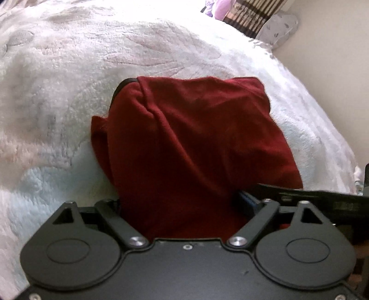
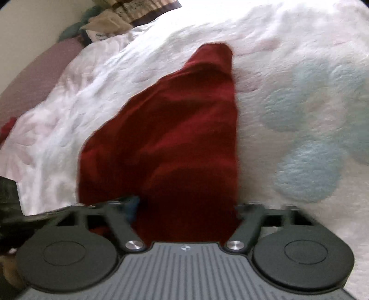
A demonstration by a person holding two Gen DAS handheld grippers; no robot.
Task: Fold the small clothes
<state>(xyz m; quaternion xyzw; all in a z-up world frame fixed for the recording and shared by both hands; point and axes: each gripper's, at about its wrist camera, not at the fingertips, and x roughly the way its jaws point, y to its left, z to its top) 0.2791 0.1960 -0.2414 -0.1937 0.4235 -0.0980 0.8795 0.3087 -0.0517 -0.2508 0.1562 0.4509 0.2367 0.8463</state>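
Observation:
A dark red garment point(image 1: 196, 138) hangs bunched over the white fleece blanket point(image 1: 69, 92) of a bed. It drapes over my left gripper point(image 1: 182, 221) and hides its fingers; folds pull straight down into the jaws, which look shut on the cloth. A black edge point(image 1: 124, 85) shows at the garment's top left. My right gripper point(image 1: 248, 199) reaches in from the right with a blue pad at the cloth's lower edge. In the right wrist view the red garment point(image 2: 175, 138) likewise covers my right gripper point(image 2: 186, 221), and my left gripper point(image 2: 131, 205) comes in from the left.
The blanket point(image 2: 299, 69) with pale blue and pink patches covers the whole bed. Pillows and a striped cloth point(image 1: 249, 18) lie at the head. A beige wall point(image 1: 334, 80) runs along the bed's side. A mauve sheet point(image 2: 34, 76) shows at the edge.

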